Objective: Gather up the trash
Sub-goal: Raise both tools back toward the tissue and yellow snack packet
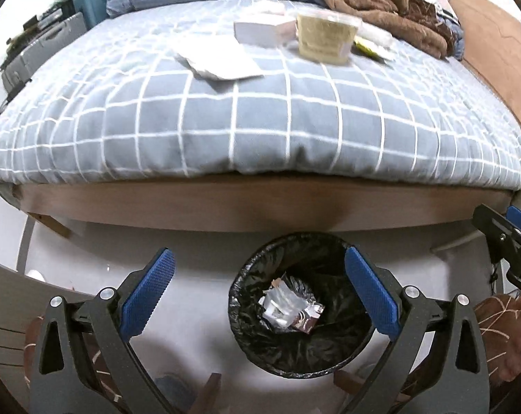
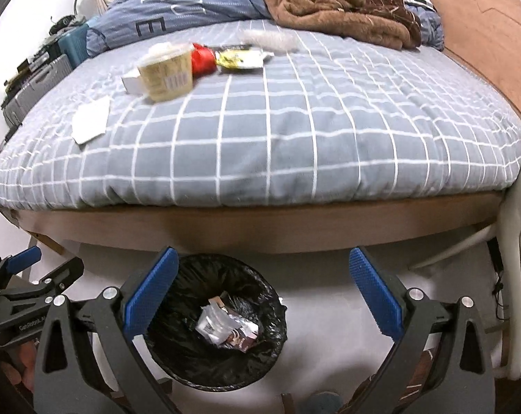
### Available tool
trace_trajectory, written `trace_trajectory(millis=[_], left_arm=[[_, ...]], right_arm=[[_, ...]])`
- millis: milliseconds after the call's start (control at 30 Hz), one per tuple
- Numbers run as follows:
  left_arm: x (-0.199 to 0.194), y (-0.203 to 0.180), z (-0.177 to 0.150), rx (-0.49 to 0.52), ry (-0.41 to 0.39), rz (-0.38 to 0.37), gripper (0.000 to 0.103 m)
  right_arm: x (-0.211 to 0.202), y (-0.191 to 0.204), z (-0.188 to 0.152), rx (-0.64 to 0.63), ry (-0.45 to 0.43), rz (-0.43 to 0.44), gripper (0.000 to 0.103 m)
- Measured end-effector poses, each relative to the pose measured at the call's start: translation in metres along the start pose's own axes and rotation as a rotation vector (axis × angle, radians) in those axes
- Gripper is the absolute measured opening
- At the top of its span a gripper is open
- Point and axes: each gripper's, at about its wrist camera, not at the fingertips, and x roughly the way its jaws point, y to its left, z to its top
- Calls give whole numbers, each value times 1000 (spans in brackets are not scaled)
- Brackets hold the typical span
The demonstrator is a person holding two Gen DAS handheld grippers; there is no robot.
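Observation:
A black-lined trash bin [image 1: 260, 355] [image 2: 177, 362] stands on the white floor before the bed, with a silver foil wrapper [image 1: 288, 310] [image 2: 222, 324] inside. On the checked bed cover lie a beige plastic cup [image 1: 324, 36] [image 2: 165, 69], a white box [image 1: 255, 32] [image 2: 133, 82], a white paper [image 1: 222, 62] [image 2: 89, 122], a red item [image 2: 203, 58], a yellow wrapper [image 1: 365, 46] [image 2: 241, 58] and a clear plastic piece [image 2: 269, 39]. My left gripper [image 1: 258, 291] hangs open over the bin. My right gripper [image 2: 260, 291] is open just right of the bin. Both are empty.
The bed [image 1: 260, 131] has a wooden frame [image 1: 226, 210]. A brown blanket [image 1: 381, 0] [image 2: 336, 3] and blue quilt [image 2: 177, 10] pile at its far end. Suitcases and clutter [image 1: 36, 48] stand at the left. The other gripper [image 1: 509, 241] [image 2: 19, 293] shows at each view's edge.

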Motion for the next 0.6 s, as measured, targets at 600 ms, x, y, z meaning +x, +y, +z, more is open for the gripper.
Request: trace_trajectory(millis=[600], left_arm=[[-30, 18, 72, -57, -57, 17, 97]], right_arm=[[-22, 7, 70, -21, -73, -12, 95]])
